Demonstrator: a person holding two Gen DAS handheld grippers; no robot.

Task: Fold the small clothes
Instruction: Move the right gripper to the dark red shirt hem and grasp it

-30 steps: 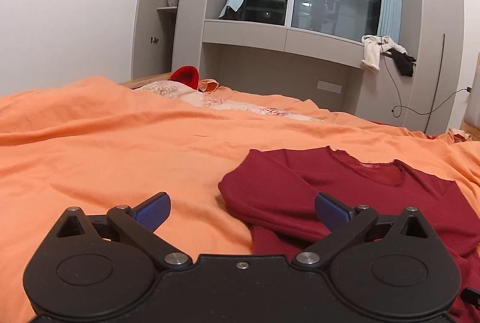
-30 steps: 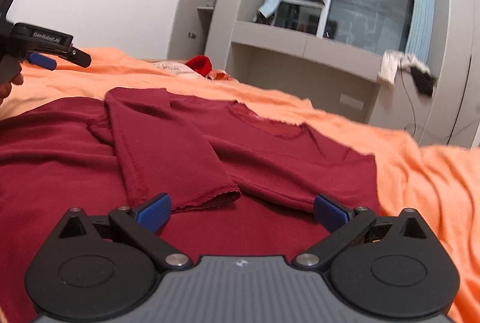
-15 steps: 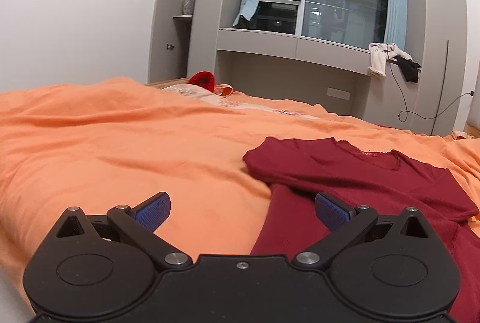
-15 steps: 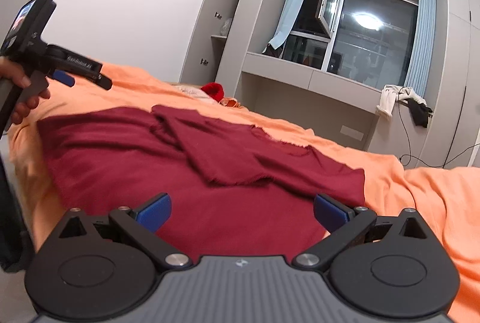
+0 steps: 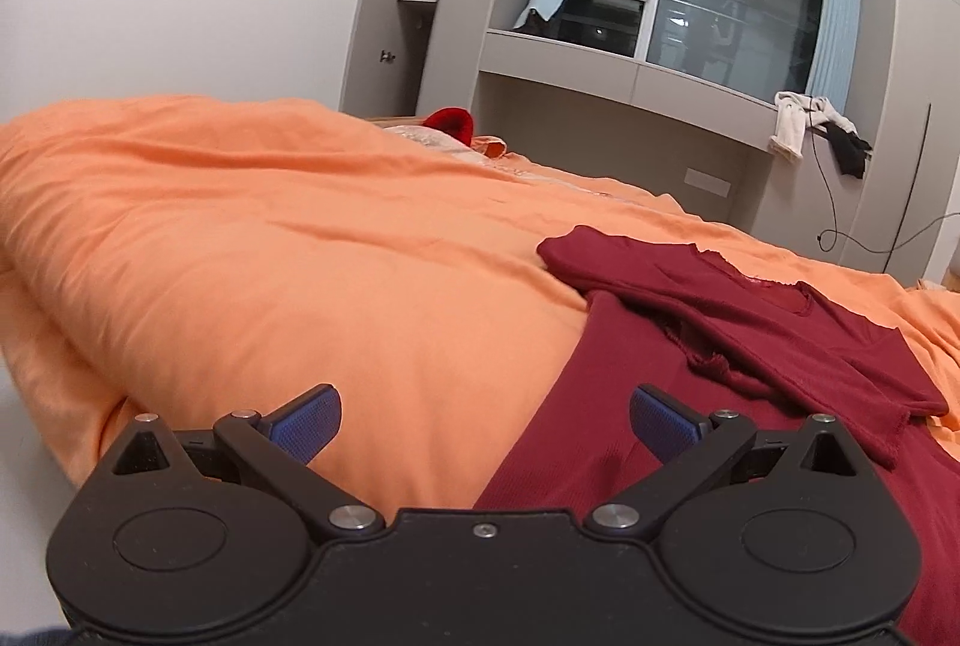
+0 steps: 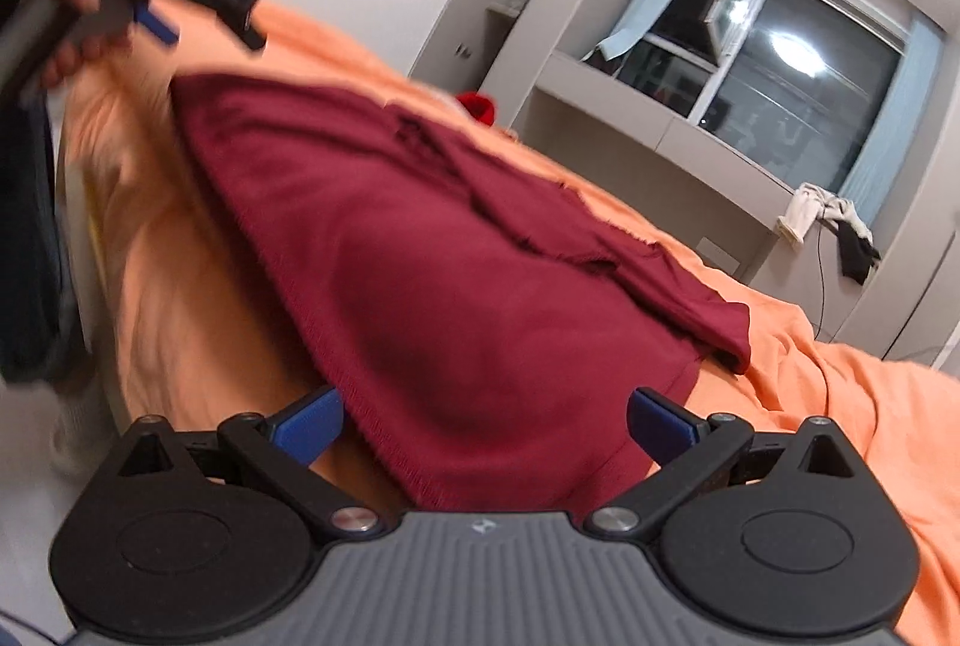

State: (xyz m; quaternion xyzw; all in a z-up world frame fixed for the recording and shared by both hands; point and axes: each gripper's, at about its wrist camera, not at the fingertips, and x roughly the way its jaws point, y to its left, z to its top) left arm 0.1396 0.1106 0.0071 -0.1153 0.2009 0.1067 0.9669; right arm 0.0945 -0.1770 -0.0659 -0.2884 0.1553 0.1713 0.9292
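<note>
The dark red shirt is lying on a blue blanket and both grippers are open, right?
Not quite. The dark red shirt lies on an orange blanket, not a blue one, as the left wrist view shows. Both the left gripper and right gripper are open.

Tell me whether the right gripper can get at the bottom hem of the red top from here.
Probably yes. The right gripper is open, and the hem of the red top lies right between its fingers on the orange duvet, with nothing over it.
</note>
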